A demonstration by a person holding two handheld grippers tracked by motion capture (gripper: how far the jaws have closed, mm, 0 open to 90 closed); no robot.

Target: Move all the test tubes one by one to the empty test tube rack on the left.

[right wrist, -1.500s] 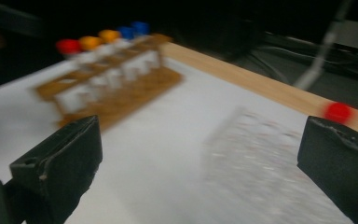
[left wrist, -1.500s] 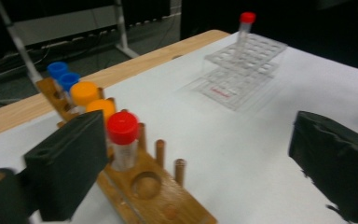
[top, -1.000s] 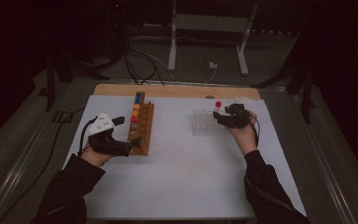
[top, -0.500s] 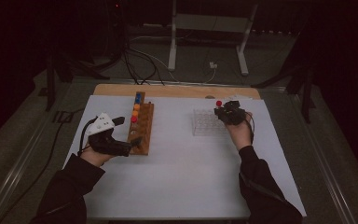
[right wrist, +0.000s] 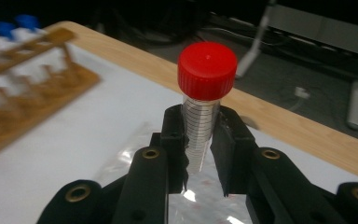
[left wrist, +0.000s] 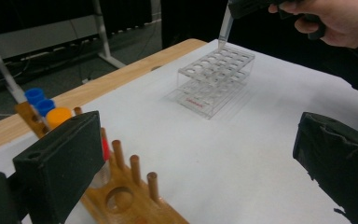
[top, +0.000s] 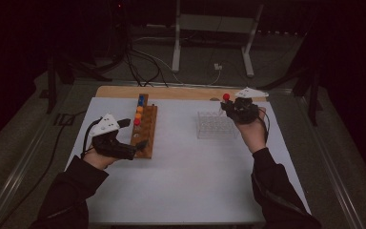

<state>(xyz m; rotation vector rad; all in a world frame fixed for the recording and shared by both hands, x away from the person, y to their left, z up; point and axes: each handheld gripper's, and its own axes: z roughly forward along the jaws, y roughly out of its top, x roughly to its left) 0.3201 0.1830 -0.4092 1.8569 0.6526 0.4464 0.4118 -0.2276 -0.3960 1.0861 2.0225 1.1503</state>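
- Right gripper (right wrist: 199, 154): mine, jaws closed on a red-capped centrifuge tube (right wrist: 204, 100); they have just been closing, with the tube between them. The pads clamp the graduated clear body below the cap.
- Tube, position: upright in the grip, cap uppermost; in the left gripper view its tapered tip (left wrist: 223, 35) hangs just above the far corner of the clear plastic tube rack (left wrist: 214, 77), not seated in any hole.
- Step in hand, as I judge it: tube gripped and carried free over the clear rack, on a transfer between it and the wooden tube rack (top: 144, 131). I cannot tell from this moment which rack it is bound for.
- Next move calls for: keeping the tube vertical, holding the clamp firm, and lining the tip squarely over a hole before any lowering.
- Right hand (top: 252, 131): raised at the far right of the bench (top: 195, 191), wrist lifted, gripper pointing away from me.
- Left gripper (top: 132, 138): jaws wide open, one either side of the wooden rack's near end, holding nothing.
- Left hand (top: 97, 157): low, near the bench surface, forearm coming in from the near edge.
- Wooden rack contents: blue, orange and red caps in a row.
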